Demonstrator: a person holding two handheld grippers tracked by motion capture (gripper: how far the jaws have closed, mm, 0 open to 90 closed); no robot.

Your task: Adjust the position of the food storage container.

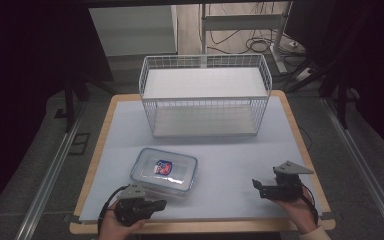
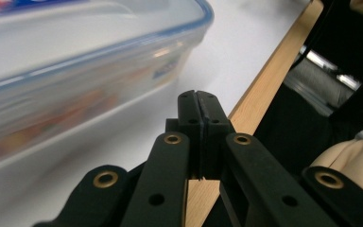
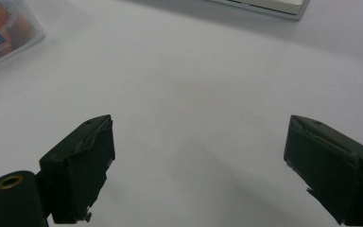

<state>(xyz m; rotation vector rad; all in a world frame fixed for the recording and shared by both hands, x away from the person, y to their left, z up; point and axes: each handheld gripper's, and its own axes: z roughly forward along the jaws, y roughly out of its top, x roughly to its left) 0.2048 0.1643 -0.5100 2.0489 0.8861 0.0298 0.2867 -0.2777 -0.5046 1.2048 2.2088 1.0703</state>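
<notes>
While you work from the near edge, your inventory reads: one clear lidded food container (image 1: pixel 164 171), resting left of centre on the white mat (image 1: pixel 240 165); one white wire basket (image 1: pixel 205 95), standing at the far side, well apart from it. Your left gripper (image 1: pixel 161 203) sits just near of the container with jaws pressed together on nothing, seemingly placed to nudge or meet its near wall. Your right gripper (image 1: pixel 256 187) waits at the near right, jaws spread wide over bare mat, apparently kept ready.

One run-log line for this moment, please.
left gripper: shut, empty, beside food box | right gripper: open, empty | wire basket: behind box
</notes>
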